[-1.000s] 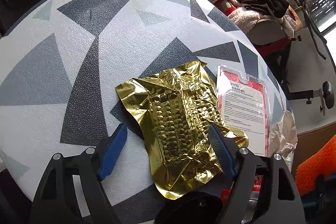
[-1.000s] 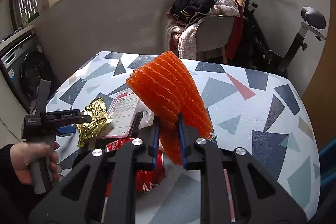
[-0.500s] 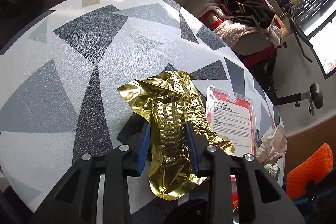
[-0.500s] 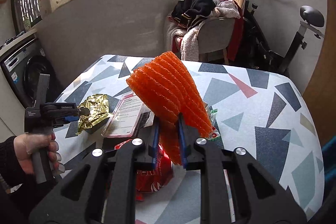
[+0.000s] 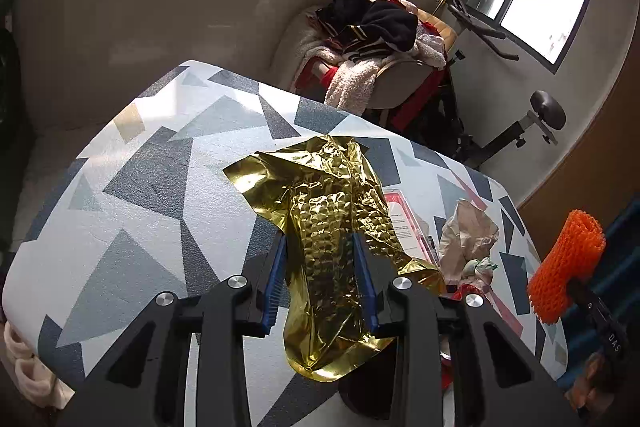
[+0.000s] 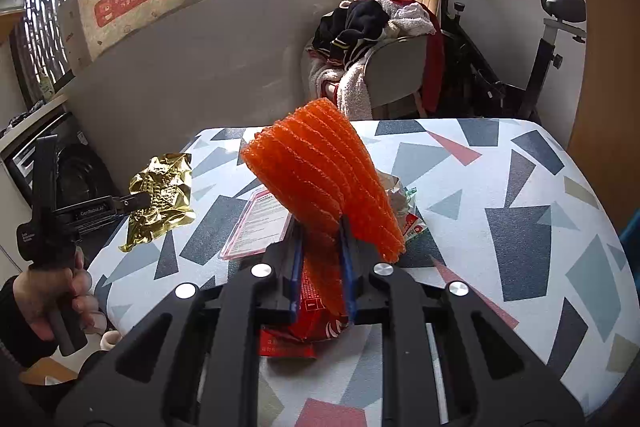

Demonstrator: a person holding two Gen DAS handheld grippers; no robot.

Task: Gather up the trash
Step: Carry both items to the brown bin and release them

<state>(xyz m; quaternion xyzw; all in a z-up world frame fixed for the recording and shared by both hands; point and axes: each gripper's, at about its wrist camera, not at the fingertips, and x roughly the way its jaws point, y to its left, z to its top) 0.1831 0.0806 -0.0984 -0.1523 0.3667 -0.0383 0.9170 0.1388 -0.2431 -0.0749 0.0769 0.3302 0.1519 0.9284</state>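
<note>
My left gripper (image 5: 320,267) is shut on a crumpled gold foil wrapper (image 5: 332,219) and holds it lifted above the patterned table (image 5: 132,195). The wrapper also shows in the right wrist view (image 6: 160,195), held off the table's left edge. My right gripper (image 6: 320,259) is shut on an orange foam net (image 6: 320,171) and holds it above the table; the net shows at the right in the left wrist view (image 5: 568,267). On the table lie a pink-edged plastic package (image 6: 260,223), a red wrapper (image 6: 312,315) and a crumpled paper wad (image 5: 468,231).
Behind the table stands a chair piled with clothes (image 6: 376,39) and an exercise bike (image 6: 520,59). A washing machine (image 6: 72,167) is at the left. A cardboard box (image 6: 136,3) leans on the window ledge.
The left gripper closed on the gold wrapper and lifted it off the table. The right gripper kept holding the orange net and shifted slightly.
</note>
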